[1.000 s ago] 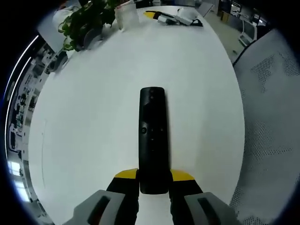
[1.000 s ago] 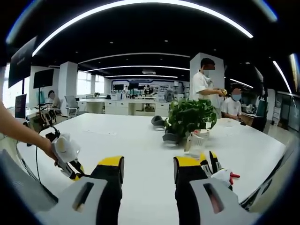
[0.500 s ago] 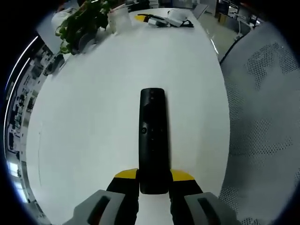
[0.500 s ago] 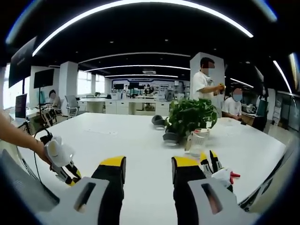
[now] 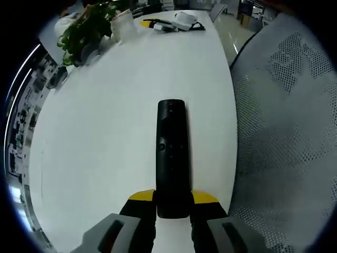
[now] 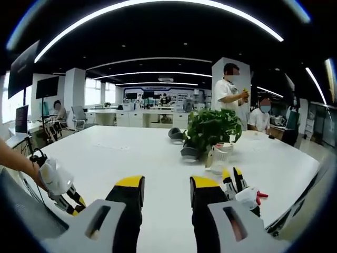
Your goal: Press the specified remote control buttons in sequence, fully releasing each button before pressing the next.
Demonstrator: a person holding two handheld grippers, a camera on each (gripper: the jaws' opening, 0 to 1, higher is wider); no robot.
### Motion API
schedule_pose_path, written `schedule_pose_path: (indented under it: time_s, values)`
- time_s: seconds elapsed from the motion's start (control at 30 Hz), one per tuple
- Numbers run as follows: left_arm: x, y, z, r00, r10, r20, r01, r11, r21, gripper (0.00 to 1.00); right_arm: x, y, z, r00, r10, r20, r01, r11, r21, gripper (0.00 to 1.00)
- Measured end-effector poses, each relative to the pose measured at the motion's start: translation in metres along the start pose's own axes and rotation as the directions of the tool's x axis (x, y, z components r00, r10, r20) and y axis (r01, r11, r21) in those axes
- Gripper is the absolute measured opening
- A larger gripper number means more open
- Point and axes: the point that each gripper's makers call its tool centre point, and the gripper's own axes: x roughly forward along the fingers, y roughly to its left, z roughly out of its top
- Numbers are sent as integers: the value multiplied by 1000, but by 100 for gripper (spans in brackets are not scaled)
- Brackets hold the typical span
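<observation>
Open-plan office, long white worktop [image 5: 105, 121] with a mesh chair back [image 5: 284, 132] just past its edge. Left tool [image 5: 172, 203] is clamped on the near end of a black remote control [image 5: 171, 153], yellow-tipped jaws either side of it, remote pointing away along the tool above the worktop; whether it touches the surface can't be told. Button side faces up, small buttons visible mid-body, too small to read.

Right tool [image 6: 166, 192] has its jaws apart with nothing between them, held over the worktop facing a potted plant [image 6: 213, 129], a clear cup [image 6: 220, 156] just beside it and dark headphones [image 6: 178, 135] behind. The left tool also shows at the left edge of the right gripper view, held in the person's hand [image 6: 38, 176]. A spare yellow-and-white device [image 6: 239, 192] lies on the worktop at the right. People stand and sit at the far side, well apart from the work.

Progress, as a judgement: remote is picked up and presented, but the right tool is nowhere near the buttons, so no press is under way. Whole button sequence looks still to do, or cannot be confirmed as started. Next would be bringing one right jaw tip down onto the first target button, then lifting fully off.
</observation>
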Motion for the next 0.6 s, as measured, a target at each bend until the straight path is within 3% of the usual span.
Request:
schedule_pose_path:
  time_s: [0.3, 0.53, 0.6]
  values:
    - [0, -11, 1, 1000, 5, 18, -4, 999, -35, 23, 1, 1, -4, 1000, 4, -23, -4, 1000, -3, 31]
    - [1, -12, 0, 998, -28, 59, 35, 992, -120, 24, 4, 10, -9, 997, 41, -58, -42, 999, -19, 27]
    - [1, -11, 0, 997, -33, 76, 42, 993, -112, 24, 5, 12, -9, 997, 50, -63, -52, 998, -28, 25]
